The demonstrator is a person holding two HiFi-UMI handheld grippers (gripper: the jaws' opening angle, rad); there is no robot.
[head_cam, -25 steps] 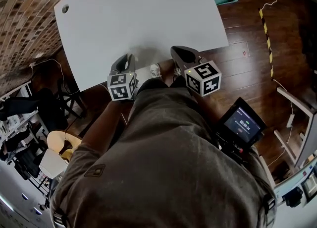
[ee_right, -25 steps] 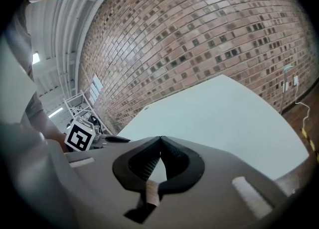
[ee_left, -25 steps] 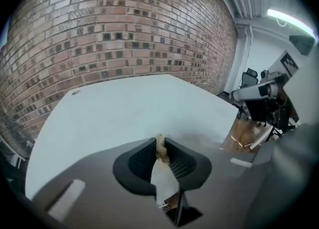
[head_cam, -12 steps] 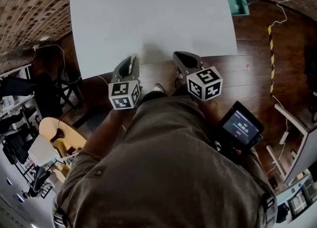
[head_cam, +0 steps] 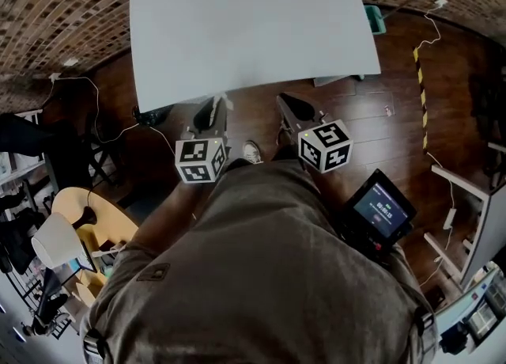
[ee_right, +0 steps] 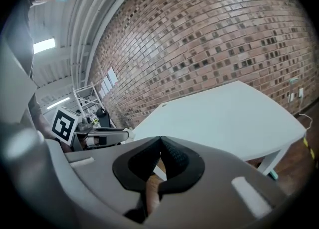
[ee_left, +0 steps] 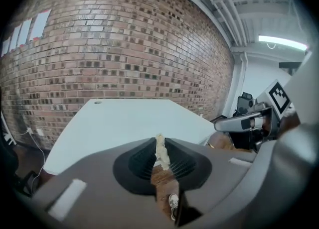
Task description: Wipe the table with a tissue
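Observation:
The white table (head_cam: 253, 22) fills the top of the head view, its near edge a short way beyond both grippers. My left gripper (head_cam: 215, 106) hangs over the wooden floor, shut on a small crumpled tissue (head_cam: 227, 101). In the left gripper view the tissue (ee_left: 160, 153) sticks up as a pale strip between the closed pads, with the table (ee_left: 124, 123) ahead. My right gripper (head_cam: 283, 102) is level with the left one, also off the table. Its jaws (ee_right: 160, 141) meet with nothing between them, and the table (ee_right: 224, 113) lies ahead to the right.
A brick wall (head_cam: 63, 14) runs behind the table. A teal bin (head_cam: 373, 18) stands at the table's right corner, and yellow-black tape (head_cam: 419, 77) and cables cross the floor. A yellow chair (head_cam: 87, 212) is at the left, and a small screen device (head_cam: 382, 210) hangs at my right hip.
The table has slid away toward the top of the head view. Both grippers, which were at its near edge, are now back over the floor. The jaws are unchanged.

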